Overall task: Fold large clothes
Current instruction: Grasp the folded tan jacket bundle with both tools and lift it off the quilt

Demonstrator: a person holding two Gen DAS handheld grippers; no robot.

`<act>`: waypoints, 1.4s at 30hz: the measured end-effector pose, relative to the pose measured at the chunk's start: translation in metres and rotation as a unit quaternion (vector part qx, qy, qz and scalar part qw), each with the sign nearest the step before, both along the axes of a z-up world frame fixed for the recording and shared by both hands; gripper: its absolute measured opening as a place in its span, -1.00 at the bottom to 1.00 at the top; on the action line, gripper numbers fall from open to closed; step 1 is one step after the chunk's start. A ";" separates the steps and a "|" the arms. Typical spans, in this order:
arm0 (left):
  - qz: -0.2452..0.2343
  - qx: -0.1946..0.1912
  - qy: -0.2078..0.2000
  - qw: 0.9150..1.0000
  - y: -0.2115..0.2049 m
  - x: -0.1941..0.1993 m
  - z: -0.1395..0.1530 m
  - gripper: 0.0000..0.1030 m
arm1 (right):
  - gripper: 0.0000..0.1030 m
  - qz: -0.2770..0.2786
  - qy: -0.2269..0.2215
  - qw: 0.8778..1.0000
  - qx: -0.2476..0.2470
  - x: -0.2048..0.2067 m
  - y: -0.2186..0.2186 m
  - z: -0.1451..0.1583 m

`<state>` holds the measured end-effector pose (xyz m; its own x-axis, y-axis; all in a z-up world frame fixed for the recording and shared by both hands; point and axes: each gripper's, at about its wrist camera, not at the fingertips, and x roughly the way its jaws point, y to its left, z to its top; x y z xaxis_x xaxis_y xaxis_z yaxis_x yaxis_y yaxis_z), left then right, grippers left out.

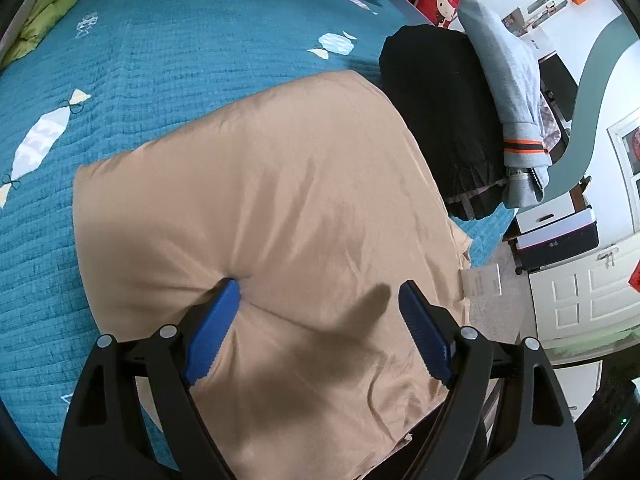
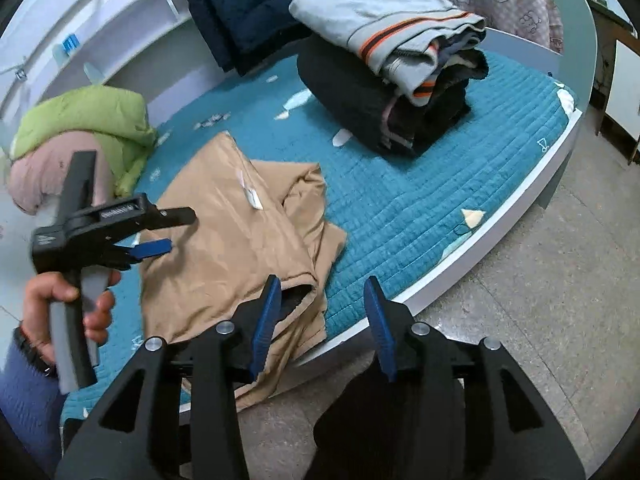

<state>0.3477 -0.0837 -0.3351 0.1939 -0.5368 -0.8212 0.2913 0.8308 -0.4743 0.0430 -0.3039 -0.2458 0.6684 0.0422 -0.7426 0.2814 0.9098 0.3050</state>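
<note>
A tan garment (image 1: 280, 208) lies partly folded on the teal bed cover (image 1: 120, 80), one end hanging over the bed's edge. It also shows in the right wrist view (image 2: 240, 248). My left gripper (image 1: 316, 292) is open, its left fingertip pressing into the tan cloth. It shows from the side in the right wrist view (image 2: 160, 236), held in a hand over the garment's left part. My right gripper (image 2: 322, 292) is open and empty above the garment's near edge by the bed's rim.
A pile of folded clothes, black (image 2: 360, 96) under light grey (image 2: 384, 12), sits at the bed's far corner. A green puffy jacket (image 2: 92, 120) and a navy quilted one (image 2: 256, 4) lie further back. The white bed rim (image 2: 480, 240) borders a tiled floor (image 2: 540, 300).
</note>
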 end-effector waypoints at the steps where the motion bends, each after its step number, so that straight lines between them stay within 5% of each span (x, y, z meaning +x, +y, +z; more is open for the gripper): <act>1: -0.001 0.000 -0.003 1.000 0.000 -0.001 0.000 0.59 | -0.17 0.005 -0.006 1.000 0.003 -0.004 0.000 0.004; 7: -0.002 -0.007 -0.009 1.000 0.004 -0.006 0.003 0.58 | -0.67 0.082 -0.027 0.994 0.063 0.033 0.031 -0.001; 11: -0.003 -0.023 -0.017 1.000 0.017 -0.015 0.014 0.58 | -0.94 0.050 0.082 0.991 0.097 0.084 0.033 -0.070; 14: -0.002 -0.022 -0.032 0.999 0.037 -0.026 0.020 0.59 | -0.97 0.028 0.120 0.983 0.137 0.096 0.024 -0.100; 17: 0.027 -0.005 -0.039 0.999 0.058 -0.031 0.017 0.58 | -0.97 0.035 0.123 0.985 0.115 0.100 0.027 -0.099; 21: 0.044 0.037 0.010 0.998 0.064 -0.023 -0.019 0.58 | -0.98 0.037 0.123 0.986 0.105 0.103 0.028 -0.102; 28: 0.053 0.037 0.031 0.997 0.058 -0.010 -0.041 0.66 | -0.98 0.043 0.129 0.987 0.083 0.111 0.033 -0.106; 32: 0.064 0.020 0.037 0.997 0.066 -0.011 -0.034 0.67 | -0.79 0.032 0.107 0.985 0.131 0.099 0.020 -0.090; 35: 0.066 0.019 0.035 0.997 0.069 -0.015 -0.033 0.67 | -0.28 0.004 0.064 0.982 0.179 0.072 0.002 -0.073; 38: 0.069 0.024 0.030 0.997 0.067 -0.019 -0.030 0.67 | -0.06 -0.044 0.046 0.972 0.226 0.053 -0.014 -0.071; 42: 0.067 0.030 0.031 0.997 0.066 -0.019 -0.029 0.66 | 0.24 -0.074 0.072 0.965 0.242 0.052 -0.024 -0.081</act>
